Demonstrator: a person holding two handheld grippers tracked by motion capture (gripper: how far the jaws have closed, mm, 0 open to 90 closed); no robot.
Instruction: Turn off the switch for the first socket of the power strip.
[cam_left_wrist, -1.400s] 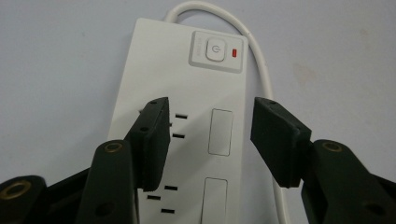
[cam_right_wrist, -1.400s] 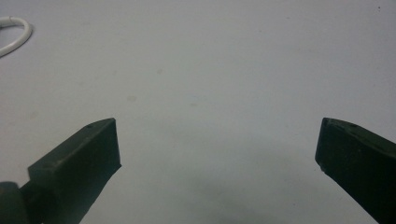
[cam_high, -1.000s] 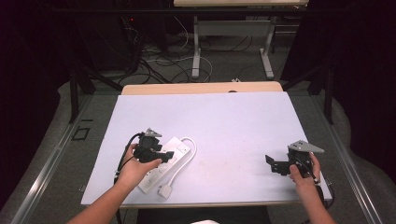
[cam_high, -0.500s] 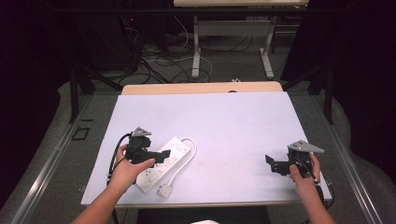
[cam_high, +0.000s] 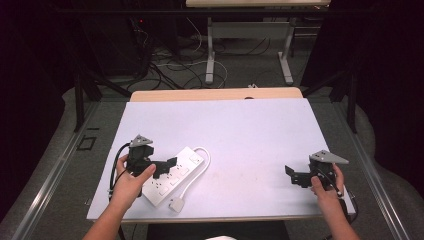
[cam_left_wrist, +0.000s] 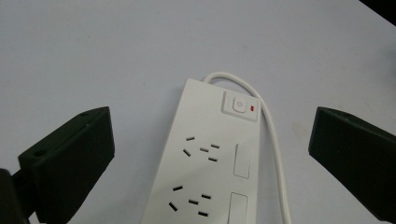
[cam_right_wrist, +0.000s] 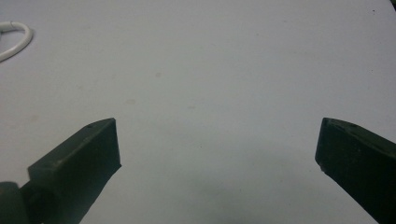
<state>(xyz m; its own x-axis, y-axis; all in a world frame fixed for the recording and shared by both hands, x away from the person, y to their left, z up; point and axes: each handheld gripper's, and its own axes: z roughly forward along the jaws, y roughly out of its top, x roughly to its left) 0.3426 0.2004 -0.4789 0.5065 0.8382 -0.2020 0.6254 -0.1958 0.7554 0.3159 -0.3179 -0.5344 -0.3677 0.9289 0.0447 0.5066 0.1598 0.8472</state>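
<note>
White power strip (cam_high: 174, 175) lies flat at lower left of the high view on the bench (cam_high: 250, 135), running diagonally. Left gripper (cam_high: 165, 167) hovers over its near end, jaws just opened and spread wide, straddling the strip without contact. Right gripper (cam_high: 295, 176), lower right, jaws spread over bare bench, well apart from the strip.

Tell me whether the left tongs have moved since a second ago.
Yes. The left tongs have drawn back toward the table's left edge, off the power strip, their jaws just opened with nothing between them.
</note>
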